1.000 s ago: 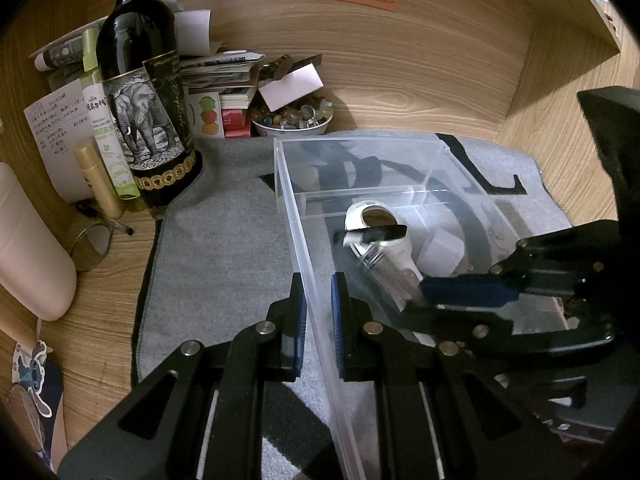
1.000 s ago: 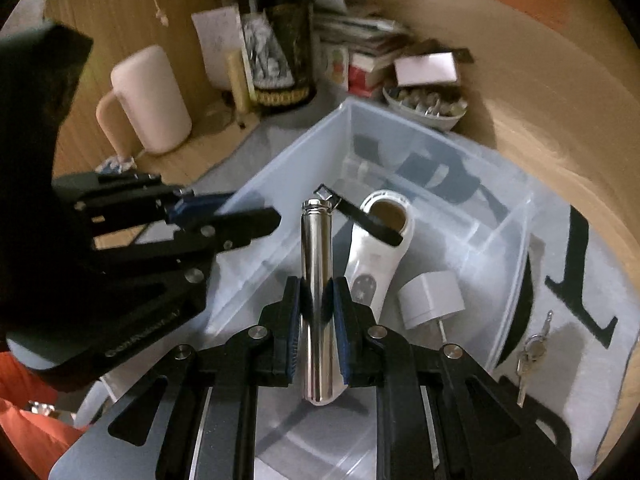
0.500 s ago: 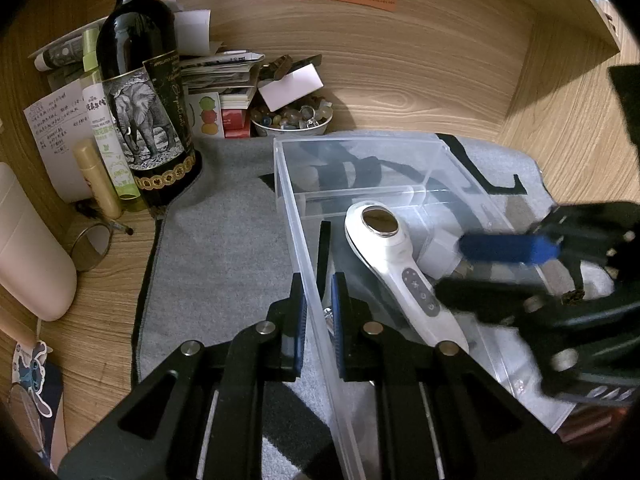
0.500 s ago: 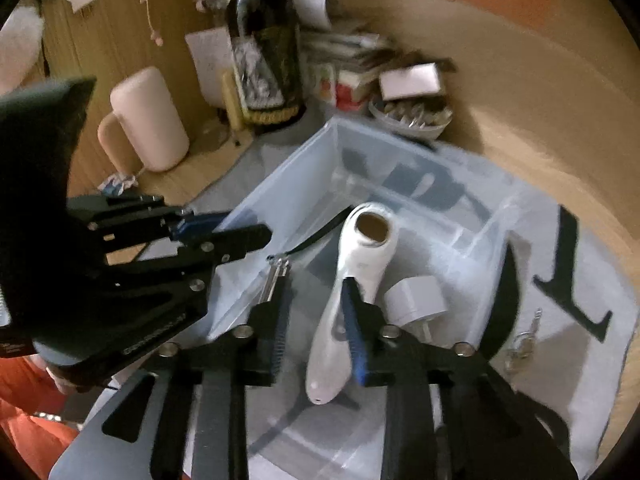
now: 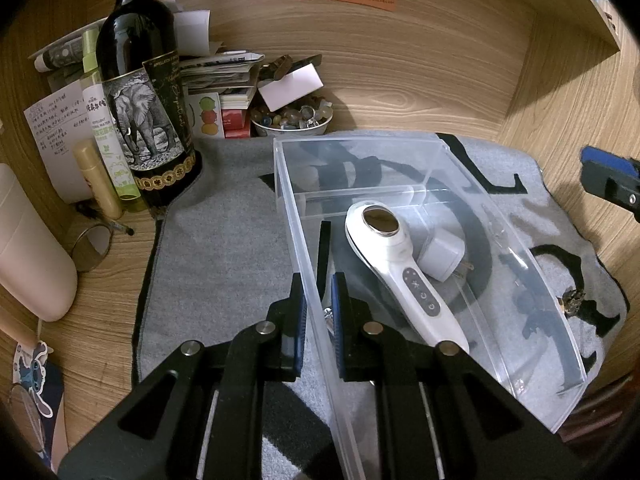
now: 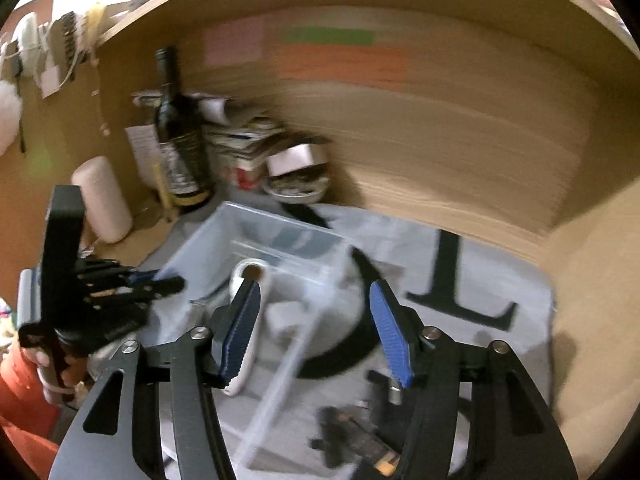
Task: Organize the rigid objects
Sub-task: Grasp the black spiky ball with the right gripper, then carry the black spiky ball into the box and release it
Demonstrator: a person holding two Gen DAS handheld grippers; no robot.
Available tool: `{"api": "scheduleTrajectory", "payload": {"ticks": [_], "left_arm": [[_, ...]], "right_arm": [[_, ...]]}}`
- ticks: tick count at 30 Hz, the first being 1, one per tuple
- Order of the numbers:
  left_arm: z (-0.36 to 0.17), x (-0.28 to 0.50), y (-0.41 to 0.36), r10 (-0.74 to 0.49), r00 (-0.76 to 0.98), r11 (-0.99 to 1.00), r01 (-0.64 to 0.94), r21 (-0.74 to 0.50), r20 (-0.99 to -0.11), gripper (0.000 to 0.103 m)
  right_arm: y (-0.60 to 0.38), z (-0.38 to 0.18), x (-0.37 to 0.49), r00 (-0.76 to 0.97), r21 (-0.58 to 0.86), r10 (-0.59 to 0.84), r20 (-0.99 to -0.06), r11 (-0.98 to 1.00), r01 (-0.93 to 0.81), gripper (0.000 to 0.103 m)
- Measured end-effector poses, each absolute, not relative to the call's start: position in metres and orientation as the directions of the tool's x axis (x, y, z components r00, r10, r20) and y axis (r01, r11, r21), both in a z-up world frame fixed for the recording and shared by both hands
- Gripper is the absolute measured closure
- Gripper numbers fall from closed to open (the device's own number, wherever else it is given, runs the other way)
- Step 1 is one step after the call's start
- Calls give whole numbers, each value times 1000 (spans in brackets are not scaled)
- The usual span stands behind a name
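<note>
A clear plastic bin [image 5: 516,264] lies on a grey mat. In it are a white handheld device [image 5: 396,264], a white plug adapter [image 5: 442,254] and a metal cylinder with a black strap [image 5: 323,252], mostly hidden behind my left fingers. My left gripper [image 5: 319,308] is shut on the bin's left wall. My right gripper [image 6: 314,332] is open and empty, raised over the bin's right edge [image 6: 304,336]; the right wrist view is blurred. Its blue fingertip [image 5: 606,168] shows at the right of the left wrist view. A small dark keyring item [image 5: 573,299] lies on the mat right of the bin.
A wine bottle [image 5: 148,120], a green spray bottle [image 5: 108,132], a paper stack and a bowl of stones [image 5: 292,120] stand at the back left. A pink cylinder [image 5: 28,252] lies at left. Wooden walls close the back and right. Dark items [image 6: 352,436] lie near the bin.
My right gripper let the metal cylinder go into the bin, opened wide, and drew back up and to the right. The left gripper has kept its hold on the bin wall.
</note>
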State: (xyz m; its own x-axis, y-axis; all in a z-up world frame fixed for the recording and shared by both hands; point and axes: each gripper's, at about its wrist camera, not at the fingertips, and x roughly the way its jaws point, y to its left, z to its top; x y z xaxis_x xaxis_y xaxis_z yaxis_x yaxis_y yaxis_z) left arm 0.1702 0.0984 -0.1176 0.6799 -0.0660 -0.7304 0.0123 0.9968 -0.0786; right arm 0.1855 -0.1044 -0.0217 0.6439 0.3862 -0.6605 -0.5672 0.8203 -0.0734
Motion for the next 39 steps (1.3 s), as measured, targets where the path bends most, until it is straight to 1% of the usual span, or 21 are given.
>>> {"api": "scheduleTrajectory", "payload": {"ticks": [7,12,21,26,27,30,39], "left_arm": [[-118,170,98,-66,680,997,13,-78,-731,92],[-117,170,98,-64,679,997,12,-76,-731,92],[-117,171,97,-62,679,997,14,-72,-732,92],[-117,171,97,-61,679,997,13,-71,-732,92],[-117,171,97,-62,679,997,14,-72,-732,92],[-117,171,97,-62,679,997,14,-72,-731,92],[-117,170,99,-64,679,997,14,-74,-731,92]], "right_arm": [[-156,-35,183,681,-101,255,-686,894,-436,49],[-197,-60,178,667,-73,175,-724,942,-326,49],[-236,-110,172,581,47,165,-797,976,-212,49],[-242,-130,169,557,67,167,-814,978,-196,49],[-241,-130,166,569,57,162,-806,979,-198,50],[-237,-130,163,574,16,130,-809,980,-200,71],[-234,-113,165,608,26,160,-778,974,-224,72]]}}
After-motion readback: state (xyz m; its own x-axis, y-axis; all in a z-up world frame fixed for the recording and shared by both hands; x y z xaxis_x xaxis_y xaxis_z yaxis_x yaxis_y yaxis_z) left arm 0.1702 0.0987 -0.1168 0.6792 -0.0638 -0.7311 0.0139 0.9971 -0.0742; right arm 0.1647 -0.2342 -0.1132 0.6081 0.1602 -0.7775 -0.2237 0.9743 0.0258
